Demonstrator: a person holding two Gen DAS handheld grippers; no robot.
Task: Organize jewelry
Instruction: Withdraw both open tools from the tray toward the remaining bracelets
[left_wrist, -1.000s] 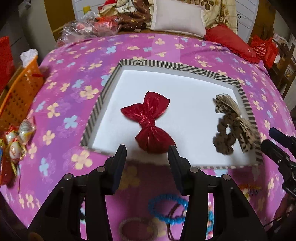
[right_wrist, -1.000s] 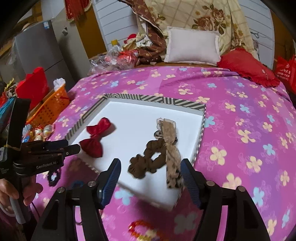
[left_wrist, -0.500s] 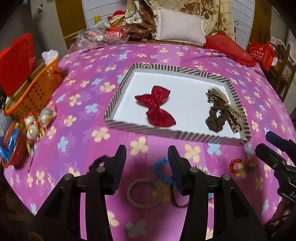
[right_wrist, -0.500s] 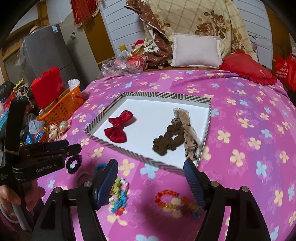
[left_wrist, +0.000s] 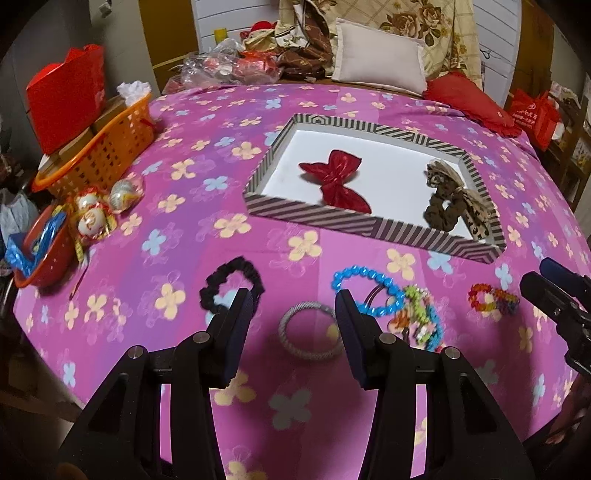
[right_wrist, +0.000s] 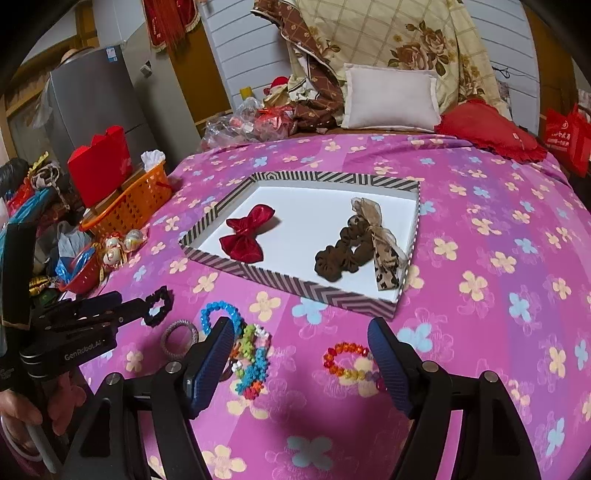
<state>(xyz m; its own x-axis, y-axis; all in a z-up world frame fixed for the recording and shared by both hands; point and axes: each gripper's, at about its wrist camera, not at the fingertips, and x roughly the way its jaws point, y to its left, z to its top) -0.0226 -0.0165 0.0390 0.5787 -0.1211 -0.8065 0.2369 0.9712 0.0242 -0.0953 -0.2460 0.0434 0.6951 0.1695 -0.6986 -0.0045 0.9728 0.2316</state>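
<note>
A striped-rim tray (left_wrist: 369, 223) (right_wrist: 325, 291) on the pink flowered cloth holds a red bow (left_wrist: 338, 181) (right_wrist: 247, 232) and a brown scrunchie with a leopard ribbon (left_wrist: 448, 201) (right_wrist: 351, 247). In front of it lie a black scrunchie (left_wrist: 231, 282) (right_wrist: 159, 301), a grey bangle (left_wrist: 308, 334) (right_wrist: 179, 338), a blue bead bracelet (left_wrist: 365, 291) (right_wrist: 218, 312), a multicolour bead bracelet (left_wrist: 419, 319) (right_wrist: 253, 360) and a red-orange bead bracelet (left_wrist: 493, 299) (right_wrist: 349, 362). My left gripper (left_wrist: 293, 306) (right_wrist: 110, 306) is open and empty above the bangle. My right gripper (right_wrist: 299, 330) (left_wrist: 554, 288) is open and empty above the bracelets.
An orange basket (left_wrist: 99, 147) (right_wrist: 129, 205) with a red box (left_wrist: 66, 96) stands at the left edge. Wrapped ornaments (left_wrist: 96, 212) and a red bowl (left_wrist: 40, 258) lie beside it. Pillows (right_wrist: 389, 98) and bags crowd the far edge.
Both grippers have pulled back and risen away from the tray, both still open. The bracelets and scrunchie in front of the tray have come into full view.
</note>
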